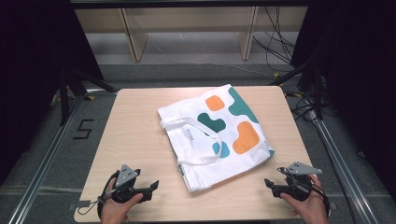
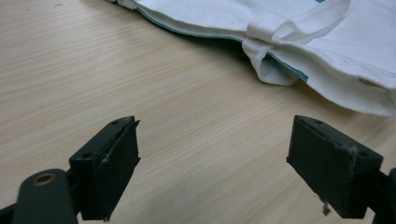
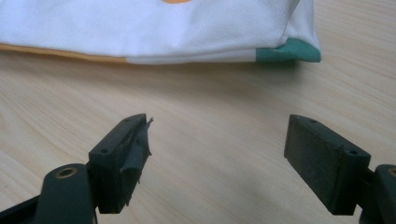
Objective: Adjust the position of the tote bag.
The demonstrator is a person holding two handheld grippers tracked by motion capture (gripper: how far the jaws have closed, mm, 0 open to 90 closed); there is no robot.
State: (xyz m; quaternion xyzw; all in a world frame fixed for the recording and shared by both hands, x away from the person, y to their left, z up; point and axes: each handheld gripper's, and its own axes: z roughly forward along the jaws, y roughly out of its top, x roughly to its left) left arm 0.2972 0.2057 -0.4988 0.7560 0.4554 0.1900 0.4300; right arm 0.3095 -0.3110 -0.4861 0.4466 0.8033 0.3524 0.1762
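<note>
Pale wooden table, rectangular. White cloth tote bag with orange and teal blobs, lying flat at table centre, long axis from 11 to 5 o'clock, its white strap handles looped over the 9 o'clock side. Left gripper, jaws spread and empty, at 7 o'clock; bag lies toward its 1 o'clock, slightly nearer this one. Right gripper, jaws spread and empty, at 5 o'clock. Left gripper view adds handle fold; right gripper view, teal corner.

Tote bag cut off at top edge — print too small to read
</note>
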